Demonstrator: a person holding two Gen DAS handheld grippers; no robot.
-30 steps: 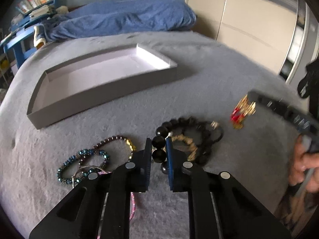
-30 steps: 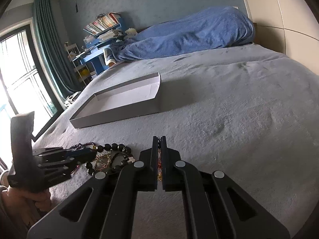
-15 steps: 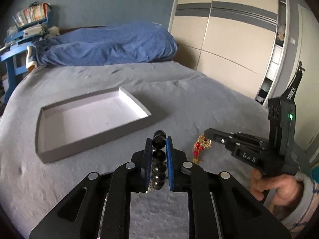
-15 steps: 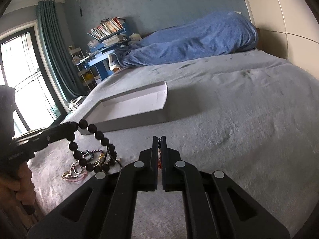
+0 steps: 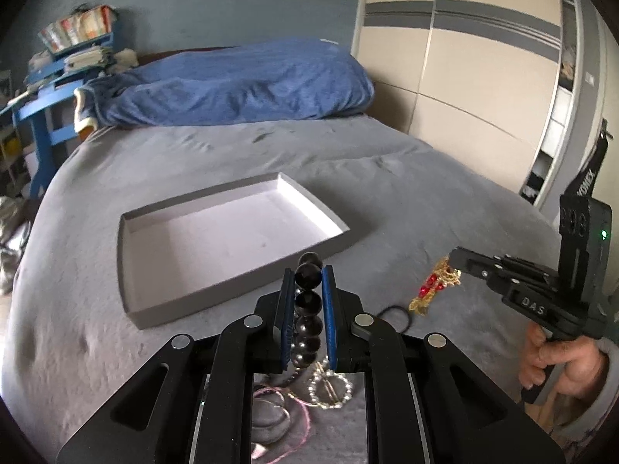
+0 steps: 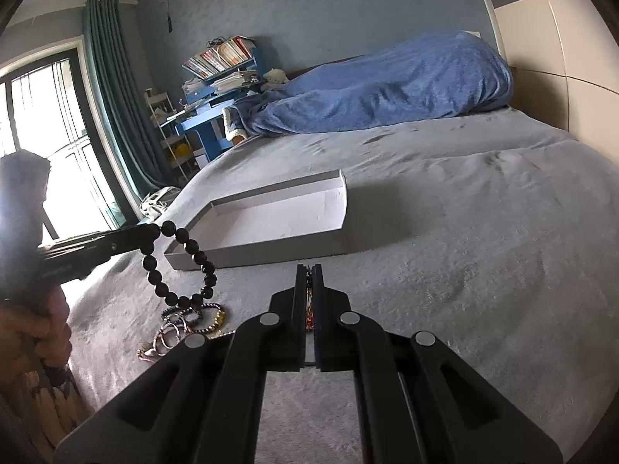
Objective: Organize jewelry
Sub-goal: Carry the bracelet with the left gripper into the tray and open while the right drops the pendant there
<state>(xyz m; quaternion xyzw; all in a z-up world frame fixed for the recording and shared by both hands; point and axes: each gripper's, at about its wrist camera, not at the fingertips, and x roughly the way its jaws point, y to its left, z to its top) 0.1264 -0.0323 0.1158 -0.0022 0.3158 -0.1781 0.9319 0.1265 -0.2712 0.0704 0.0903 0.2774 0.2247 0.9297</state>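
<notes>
The left gripper (image 5: 308,282) was clamped on the black bead bracelet (image 5: 308,301), its blue-lined jaws pressing the beads from both sides. In the right wrist view the same bracelet (image 6: 182,266) hung as a loop of round, glossy black beads from that gripper's tip, in the air above the grey bed cover (image 6: 483,270) and just in front of the near wall of the grey tray (image 6: 271,251).

The right gripper (image 6: 308,270) had its jaws closed tight on a gold and red piece of jewelry (image 5: 435,286), which dangled from the tip, off to the right of the tray (image 5: 193,301) and clear of the cover. It looked like a gold chain cluster with small red stones.

The remaining bracelets (image 6: 185,324) lay heaped on the cover in front of the tray, beneath the hanging beads: dark beaded ones, a pearly one and a pink cord.
</notes>
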